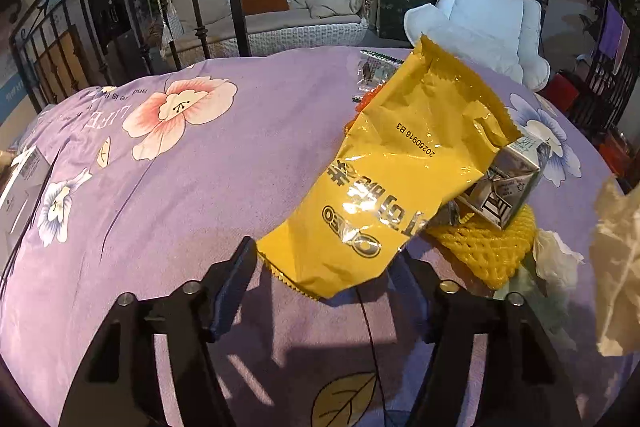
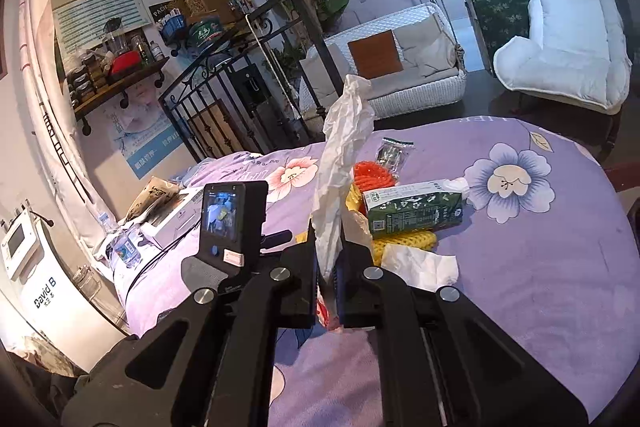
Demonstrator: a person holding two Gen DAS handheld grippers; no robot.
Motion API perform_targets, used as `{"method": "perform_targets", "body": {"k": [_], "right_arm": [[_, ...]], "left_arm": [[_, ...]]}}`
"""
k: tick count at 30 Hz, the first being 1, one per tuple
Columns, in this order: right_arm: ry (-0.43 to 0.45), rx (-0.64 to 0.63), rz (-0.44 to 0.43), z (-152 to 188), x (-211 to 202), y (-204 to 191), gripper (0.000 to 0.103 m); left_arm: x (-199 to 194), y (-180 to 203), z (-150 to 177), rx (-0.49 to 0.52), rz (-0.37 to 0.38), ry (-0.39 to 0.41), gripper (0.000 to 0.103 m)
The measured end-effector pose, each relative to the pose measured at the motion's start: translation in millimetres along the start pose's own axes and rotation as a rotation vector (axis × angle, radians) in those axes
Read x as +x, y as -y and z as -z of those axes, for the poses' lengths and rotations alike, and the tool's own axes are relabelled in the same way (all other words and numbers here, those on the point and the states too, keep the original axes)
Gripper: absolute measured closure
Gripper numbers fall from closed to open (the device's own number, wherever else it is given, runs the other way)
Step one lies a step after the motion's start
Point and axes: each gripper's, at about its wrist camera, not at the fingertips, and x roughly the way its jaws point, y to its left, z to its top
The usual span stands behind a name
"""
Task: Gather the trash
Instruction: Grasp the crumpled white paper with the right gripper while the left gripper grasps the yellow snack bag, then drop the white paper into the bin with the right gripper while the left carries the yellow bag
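The right tool (image 2: 329, 267) is pinched tight on a long white crumpled tissue (image 2: 344, 155), which stands up from between its fingers and flops at the top. If the grip is only on a thin fold, I'd guess the tissue could tear or slide out while it is carried off. The left tool (image 1: 320, 267) is spread wide, holding nothing, with the bottom corner of a yellow snack bag (image 1: 384, 179) lying between its open fingers. That bag looks slick and puffed, so closing on just the crimped edge might let it slip, and dragging it could tip the silver drink carton (image 1: 506, 183) leaning against it, or snag the yellow foam fruit net (image 1: 492, 247) underneath.

Both tools are held low and angled forward over the purple floral cloth (image 2: 540, 287) that covers the surface. The rest of the trash sits in one pile near the middle: a green drink carton (image 2: 412, 209), an orange net (image 2: 372, 177), a clear wrapper (image 2: 390, 151) and a flat white tissue (image 2: 420, 265) just beside the right tool
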Motion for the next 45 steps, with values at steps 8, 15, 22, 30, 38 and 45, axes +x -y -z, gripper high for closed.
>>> {"method": "perform_targets", "body": {"k": [8, 15, 22, 30, 38, 45], "right_arm": [[0.055, -0.03, 0.058, 4, -24, 8, 0.095], [0.085, -0.024, 0.091, 10, -42, 20, 0.095], [0.129, 0.01, 0.15, 15, -74, 40, 0.095], [0.201, 0.051, 0.275, 22, -129, 77, 0.095], [0.239, 0.1, 0.464, 32, -176, 131, 0.095], [0.212, 0.183, 0.626, 41, -194, 202, 0.095]], "left_arm": [[-16, -2, 2, -0.039, 0.01, 0.039, 0.094], [-58, -3, 15, -0.059, 0.042, 0.112, 0.099], [-103, 14, 29, -0.051, 0.116, 0.184, 0.099], [-129, 70, 34, 0.03, 0.235, 0.23, 0.099], [-130, 134, 30, 0.134, 0.372, 0.226, 0.099], [-132, 187, 27, 0.225, 0.473, 0.227, 0.099]]}}
